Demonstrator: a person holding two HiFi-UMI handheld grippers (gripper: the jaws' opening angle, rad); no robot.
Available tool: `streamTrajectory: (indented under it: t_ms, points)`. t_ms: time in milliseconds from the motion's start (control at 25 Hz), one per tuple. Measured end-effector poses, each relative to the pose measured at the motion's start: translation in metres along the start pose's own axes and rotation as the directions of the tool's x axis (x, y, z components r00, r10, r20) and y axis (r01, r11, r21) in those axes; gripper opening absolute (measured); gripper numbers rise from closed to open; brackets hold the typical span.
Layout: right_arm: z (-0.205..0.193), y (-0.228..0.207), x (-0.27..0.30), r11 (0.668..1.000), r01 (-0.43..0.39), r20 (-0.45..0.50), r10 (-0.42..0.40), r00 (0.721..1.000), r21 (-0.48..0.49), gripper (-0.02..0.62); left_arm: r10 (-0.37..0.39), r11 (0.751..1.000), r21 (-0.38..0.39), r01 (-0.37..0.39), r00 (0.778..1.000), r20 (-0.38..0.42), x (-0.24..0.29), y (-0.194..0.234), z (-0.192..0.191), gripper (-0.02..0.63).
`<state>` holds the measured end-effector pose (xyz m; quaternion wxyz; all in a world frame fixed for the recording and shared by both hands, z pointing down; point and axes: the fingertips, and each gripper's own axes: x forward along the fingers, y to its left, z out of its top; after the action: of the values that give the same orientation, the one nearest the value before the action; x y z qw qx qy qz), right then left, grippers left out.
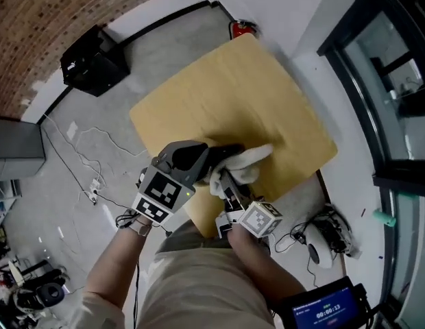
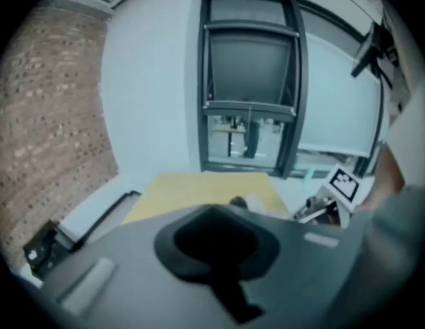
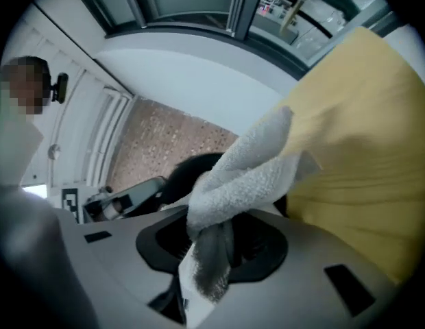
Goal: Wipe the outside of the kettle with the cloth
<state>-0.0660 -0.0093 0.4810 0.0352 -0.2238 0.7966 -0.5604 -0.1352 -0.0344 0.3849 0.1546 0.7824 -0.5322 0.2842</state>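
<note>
Both the left gripper and right gripper crowd the dark kettle at the table in the head view, with the cloth draped against it. Left gripper view: its jaws are not shown, so I cannot tell their state. Nothing looks held, and an unsteadied kettle could slide or tip. Right gripper view: jaws pinch a thin twist of cloth, which could pull free.

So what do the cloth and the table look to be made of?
Cloth: white terry towelling, judging by its looped, fluffy pile. It is soft enough to bunch and fold.
Table: light wood or wood-look laminate with a matte finish. Faint grain streaks show, but whether it is solid or veneer can't be told.
</note>
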Motion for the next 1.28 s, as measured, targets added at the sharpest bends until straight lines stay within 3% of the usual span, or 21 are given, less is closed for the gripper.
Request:
streamTrajectory:
  t_ms: [80, 160, 240, 360, 400, 480, 560, 640, 760, 840, 920, 1000, 1040, 1120, 1160, 1280]
  points:
    - [-0.007, -0.054, 0.000, 0.989, 0.123, 0.018, -0.125, 0.992, 0.088, 0.135, 0.006, 0.998, 0.061, -0.005, 1.000, -0.027, 0.011, -0.004, 0.000, -0.008]
    - [-0.014, -0.078, 0.000, 0.968, 0.174, 0.046, -0.185, 0.982, 0.181, 0.133, -0.011, 0.997, 0.079, 0.014, 0.999, -0.041, 0.013, -0.003, 0.000, -0.008]
    - [-0.008, -0.035, 0.001, 0.983, 0.098, 0.154, -0.122, 0.980, 0.155, 0.133, -0.050, 0.996, 0.065, 0.053, 0.998, -0.044, 0.008, 0.001, -0.003, -0.008]
    - [0.001, 0.055, 0.007, 1.000, -0.025, 0.324, 0.030, 0.946, -0.017, 0.133, -0.092, 0.994, 0.048, 0.093, 0.995, -0.041, 0.002, 0.007, -0.009, -0.008]
    - [0.001, 0.055, 0.006, 0.999, -0.028, 0.377, 0.032, 0.926, -0.016, 0.133, -0.091, 0.995, 0.046, 0.093, 0.995, -0.036, 0.003, 0.007, -0.008, -0.006]
    - [-0.001, 0.001, -0.003, 0.994, 0.014, 0.470, -0.064, 0.880, 0.110, 0.135, -0.077, 0.995, 0.056, 0.078, 0.997, -0.019, 0.007, 0.002, -0.002, -0.005]
    - [-0.012, -0.074, -0.012, 0.949, 0.084, 0.472, -0.227, 0.852, 0.304, 0.133, -0.061, 0.994, 0.096, 0.061, 0.998, -0.003, 0.012, -0.008, 0.005, -0.005]
    - [-0.013, -0.089, -0.016, 0.923, 0.093, 0.450, -0.269, 0.852, 0.374, 0.133, -0.067, 0.990, 0.123, 0.066, 0.998, 0.002, 0.016, -0.013, 0.009, -0.005]
    - [-0.003, 0.010, -0.012, 0.987, -0.009, 0.505, -0.075, 0.860, 0.163, 0.133, -0.104, 0.989, 0.103, 0.104, 0.995, -0.001, 0.009, -0.007, 0.002, -0.005]
    - [-0.004, 0.040, -0.009, 0.996, -0.035, 0.539, -0.013, 0.842, 0.079, 0.133, -0.115, 0.989, 0.093, 0.116, 0.993, -0.007, 0.005, -0.005, -0.004, -0.005]
    - [-0.005, -0.012, -0.012, 0.985, 0.013, 0.562, -0.108, 0.820, 0.171, 0.135, -0.117, 0.988, 0.096, 0.117, 0.993, -0.006, 0.005, -0.009, -0.002, -0.005]
    - [-0.020, -0.086, -0.014, 0.932, 0.118, 0.483, -0.282, 0.829, 0.341, 0.133, -0.114, 0.988, 0.109, 0.113, 0.993, 0.000, 0.007, -0.014, 0.000, -0.005]
    - [-0.026, -0.103, -0.014, 0.915, 0.174, 0.432, -0.331, 0.839, 0.364, 0.133, -0.109, 0.987, 0.118, 0.108, 0.994, 0.003, 0.007, -0.016, 0.000, -0.005]
    - [-0.030, -0.096, -0.018, 0.917, 0.255, 0.384, -0.364, 0.849, 0.305, 0.133, -0.098, 0.987, 0.130, 0.097, 0.995, 0.005, 0.007, -0.016, 0.000, -0.005]
    - [-0.031, -0.081, -0.021, 0.922, 0.255, 0.386, -0.357, 0.851, 0.292, 0.133, -0.097, 0.987, 0.131, 0.095, 0.995, 0.007, 0.007, -0.015, 0.001, -0.005]
    - [-0.035, -0.006, -0.026, 0.960, 0.137, 0.443, -0.235, 0.865, 0.242, 0.133, -0.110, 0.987, 0.117, 0.109, 0.994, 0.008, 0.006, -0.012, 0.002, -0.005]
